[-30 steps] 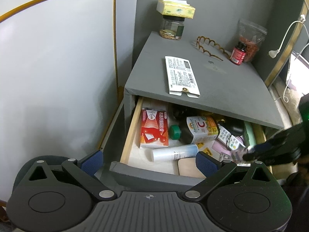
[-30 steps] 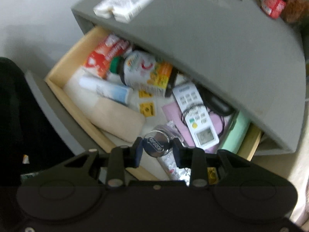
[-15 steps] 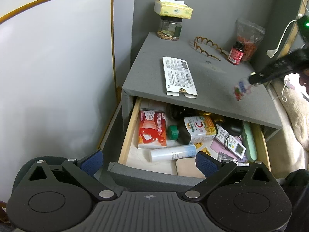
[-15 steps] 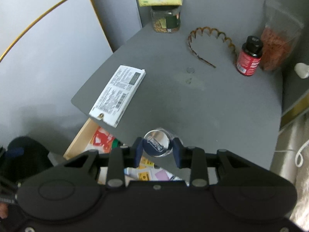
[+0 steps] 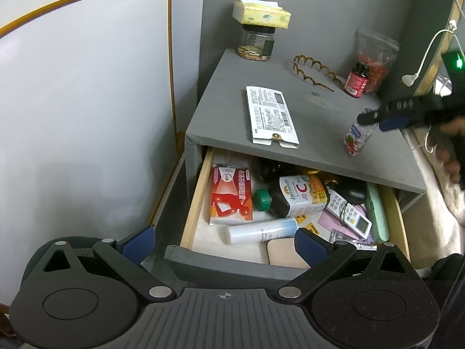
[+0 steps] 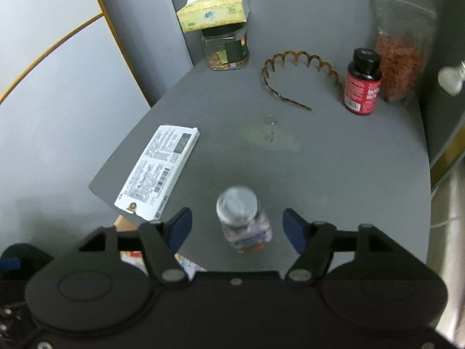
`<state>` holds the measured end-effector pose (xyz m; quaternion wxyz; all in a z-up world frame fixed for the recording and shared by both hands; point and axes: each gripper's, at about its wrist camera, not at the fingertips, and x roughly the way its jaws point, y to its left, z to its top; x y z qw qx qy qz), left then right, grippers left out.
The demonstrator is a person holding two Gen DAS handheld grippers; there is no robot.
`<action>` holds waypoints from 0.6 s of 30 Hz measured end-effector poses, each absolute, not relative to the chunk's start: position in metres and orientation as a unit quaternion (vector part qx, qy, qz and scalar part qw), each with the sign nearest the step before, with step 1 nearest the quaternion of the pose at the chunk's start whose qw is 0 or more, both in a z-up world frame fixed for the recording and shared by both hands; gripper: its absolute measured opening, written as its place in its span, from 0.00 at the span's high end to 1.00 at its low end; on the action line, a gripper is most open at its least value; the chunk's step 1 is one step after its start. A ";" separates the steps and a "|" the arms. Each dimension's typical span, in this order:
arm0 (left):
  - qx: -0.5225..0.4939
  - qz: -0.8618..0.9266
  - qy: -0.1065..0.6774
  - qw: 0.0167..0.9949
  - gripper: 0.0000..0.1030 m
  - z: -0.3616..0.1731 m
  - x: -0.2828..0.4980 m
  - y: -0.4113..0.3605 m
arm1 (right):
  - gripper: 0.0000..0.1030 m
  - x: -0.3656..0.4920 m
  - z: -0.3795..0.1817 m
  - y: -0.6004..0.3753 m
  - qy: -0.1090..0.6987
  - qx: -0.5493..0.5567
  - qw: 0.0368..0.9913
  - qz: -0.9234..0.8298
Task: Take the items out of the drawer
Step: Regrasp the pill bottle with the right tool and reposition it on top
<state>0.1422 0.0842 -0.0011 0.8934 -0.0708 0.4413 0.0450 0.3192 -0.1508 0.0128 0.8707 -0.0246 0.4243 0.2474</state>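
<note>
The open drawer (image 5: 191,203) of a grey nightstand (image 5: 316,128) holds a red box (image 5: 231,196), a vitamin C bottle (image 5: 299,196), a white tube (image 5: 261,231), a remote (image 5: 348,213) and other items. My right gripper (image 6: 237,228) is open above the nightstand top (image 6: 334,163). A small clear bottle (image 6: 242,224) stands blurred between its fingers, free of them; it also shows in the left wrist view (image 5: 356,139). My left gripper (image 5: 223,244) is open and empty in front of the drawer.
On the nightstand top lie a white flat box (image 6: 158,171), a brown hairband (image 6: 299,78), a red pill bottle (image 6: 361,83), a nut jar (image 6: 226,49) under a tissue pack (image 6: 213,11), and a bag of red bits (image 6: 399,58). A wall stands behind and left.
My right gripper lifted the small clear bottle out of the drawer, carried it over the nightstand top, and opened. The bottle is now free on the top. My left gripper stayed still.
</note>
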 end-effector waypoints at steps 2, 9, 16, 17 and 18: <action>-0.070 0.044 0.442 0.893 0.02 -0.002 0.142 0.083 | 0.33 0.316 -0.003 -0.148 0.411 -0.032 0.881 0.232; -0.069 0.046 0.443 0.893 0.02 -0.002 0.142 0.084 | 0.63 0.327 -0.033 -0.124 0.387 -0.042 0.897 0.209; -0.077 0.048 0.443 0.892 0.02 -0.002 0.143 0.088 | 0.61 0.356 -0.033 -0.097 0.386 -0.038 0.901 0.194; -0.078 0.047 0.443 0.892 0.02 -0.001 0.143 0.088 | 0.55 0.354 -0.033 -0.098 0.384 -0.034 0.903 0.190; -0.080 0.046 0.442 0.892 0.02 -0.001 0.143 0.088 | 0.50 0.349 -0.031 -0.100 0.379 -0.025 0.907 0.182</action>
